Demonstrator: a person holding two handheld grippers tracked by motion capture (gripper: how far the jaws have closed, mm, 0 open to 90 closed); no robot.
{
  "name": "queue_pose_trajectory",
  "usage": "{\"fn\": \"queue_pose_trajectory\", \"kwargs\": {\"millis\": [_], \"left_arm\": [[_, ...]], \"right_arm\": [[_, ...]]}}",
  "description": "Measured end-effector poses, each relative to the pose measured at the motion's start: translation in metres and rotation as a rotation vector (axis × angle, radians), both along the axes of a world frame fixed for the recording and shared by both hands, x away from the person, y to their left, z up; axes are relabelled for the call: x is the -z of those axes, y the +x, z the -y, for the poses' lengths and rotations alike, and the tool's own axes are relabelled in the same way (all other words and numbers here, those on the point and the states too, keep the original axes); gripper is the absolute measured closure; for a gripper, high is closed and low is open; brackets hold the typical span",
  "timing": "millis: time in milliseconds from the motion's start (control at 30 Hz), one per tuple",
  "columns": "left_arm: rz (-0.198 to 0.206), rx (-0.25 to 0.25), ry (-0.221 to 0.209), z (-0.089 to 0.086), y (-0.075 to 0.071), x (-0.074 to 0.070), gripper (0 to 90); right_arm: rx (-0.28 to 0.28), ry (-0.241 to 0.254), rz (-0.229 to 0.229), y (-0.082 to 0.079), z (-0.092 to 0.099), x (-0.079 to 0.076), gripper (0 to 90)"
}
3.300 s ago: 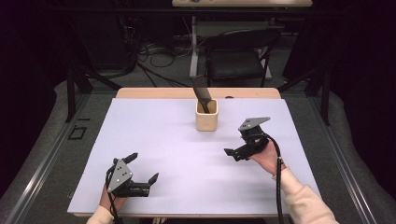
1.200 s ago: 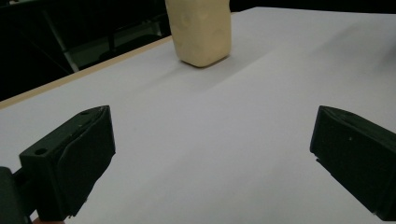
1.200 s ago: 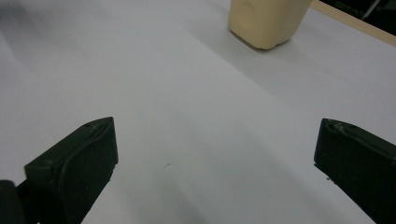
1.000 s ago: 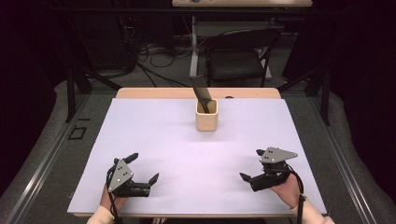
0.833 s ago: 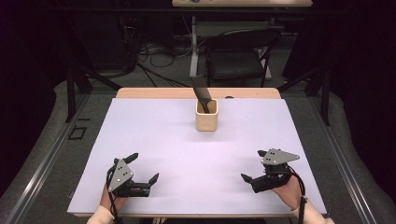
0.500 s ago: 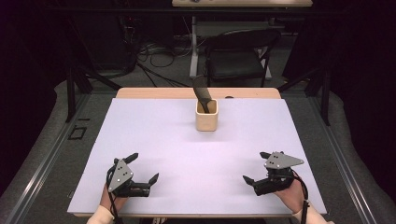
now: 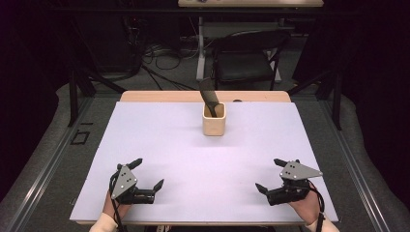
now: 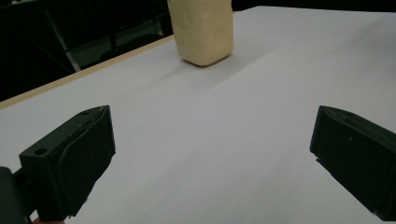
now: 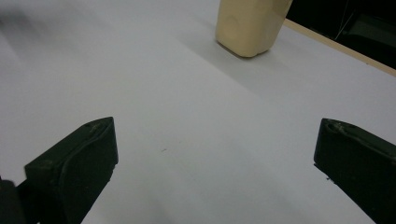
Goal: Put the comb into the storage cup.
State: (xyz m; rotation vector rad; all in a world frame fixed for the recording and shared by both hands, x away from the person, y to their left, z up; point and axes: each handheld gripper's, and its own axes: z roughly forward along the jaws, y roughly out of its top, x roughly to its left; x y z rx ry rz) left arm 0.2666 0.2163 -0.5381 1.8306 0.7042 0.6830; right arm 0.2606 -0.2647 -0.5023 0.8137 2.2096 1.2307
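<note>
A person's two hand-held grippers rest low over the near edge of a white tabletop [image 7: 159,140], one at each corner. The left gripper [image 7: 148,175] sits at the near left, its jaws spread wide apart with nothing between them; in the left gripper view the two black jaws frame bare white surface. The right gripper [image 7: 271,175] sits at the near right, held in a hand [image 7: 303,209] with a pale sleeve cuff, its jaws likewise wide apart and empty.

Well apart from both, toward the far middle of the tabletop, stands a cream-coloured cup [image 7: 213,119], upright. A dark, flat-bladed utensil [image 7: 209,94], possibly a spatula, leans in it, its upper end tilted toward the far left. Both gripper views show the cup's lower body ahead of the jaws, beyond an open stretch of surface. A black chair [image 7: 246,57] and loose cables [image 7: 159,54] lie on the floor beyond the table.
</note>
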Motion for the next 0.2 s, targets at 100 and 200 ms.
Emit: {"fn": "queue_pose_trajectory", "kwargs": {"millis": [100, 200], "left_arm": [[-0.001, 0.003, 0.004, 0.0008, 0.0005, 0.0001, 0.1], [-0.002, 0.003, 0.007, 0.0015, 0.0011, 0.0, 0.1]], "right_arm": [[0.001, 0.004, 0.006, -0.0014, 0.0013, -0.0005, 0.0], [0.004, 0.018, 0.01, -0.0021, 0.0035, -0.0005, 0.0]]}}
